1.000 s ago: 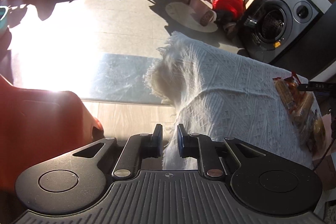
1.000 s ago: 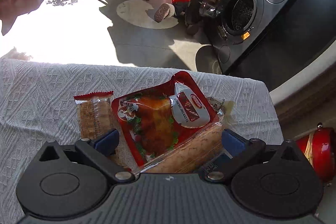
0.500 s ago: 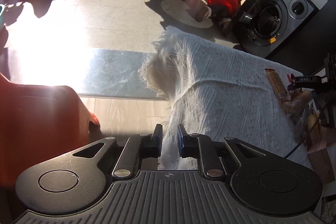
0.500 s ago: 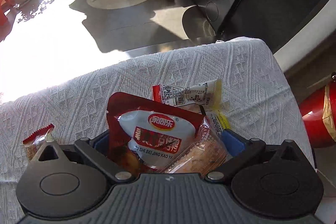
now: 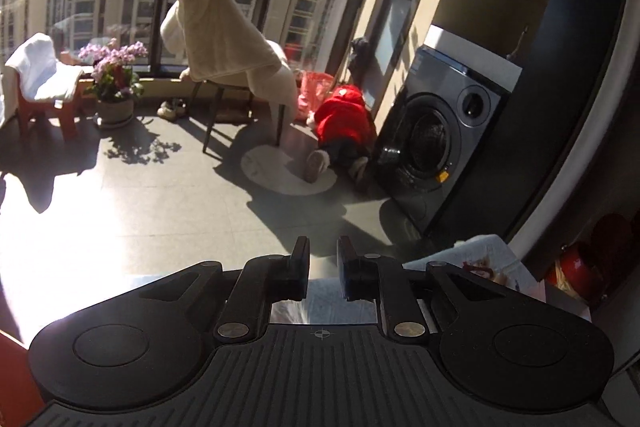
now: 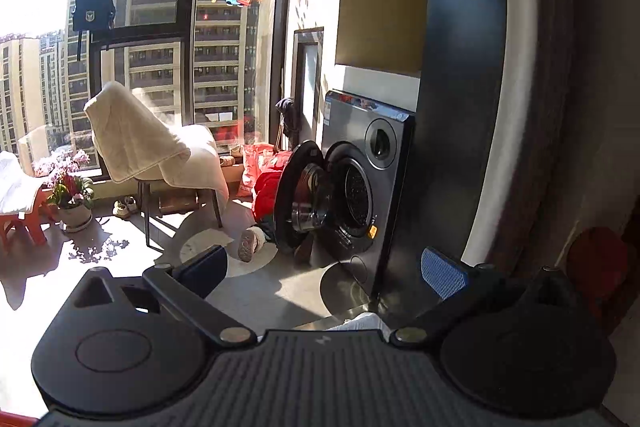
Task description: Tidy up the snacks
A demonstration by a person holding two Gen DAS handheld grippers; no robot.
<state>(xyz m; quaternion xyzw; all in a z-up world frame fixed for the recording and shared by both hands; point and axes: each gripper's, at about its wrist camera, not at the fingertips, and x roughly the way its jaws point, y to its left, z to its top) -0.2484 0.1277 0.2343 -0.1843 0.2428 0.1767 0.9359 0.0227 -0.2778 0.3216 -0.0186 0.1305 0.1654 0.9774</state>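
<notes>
My left gripper [image 5: 323,269] is raised and points across the room; its jaws are nearly together with a narrow gap and nothing between them. Past its right finger a corner of the white-clothed table [image 5: 496,251] shows, with a red and white snack packet [image 5: 480,265] on it. My right gripper [image 6: 324,271] is wide open and empty, also raised toward the room. Only a sliver of the white cloth [image 6: 360,323] shows under it. The other snacks are out of view.
A grey washing machine [image 6: 360,183] with its door open stands ahead on the right. A child in red [image 5: 344,119] crouches beside it. A chair draped with a cream blanket [image 5: 224,39], a flower pot [image 5: 114,87] and a red stool [image 5: 40,103] stand by the window.
Both grippers have tilted up from the table to face the room. The snack packets that lay between the right gripper's fingers are no longer in its view.
</notes>
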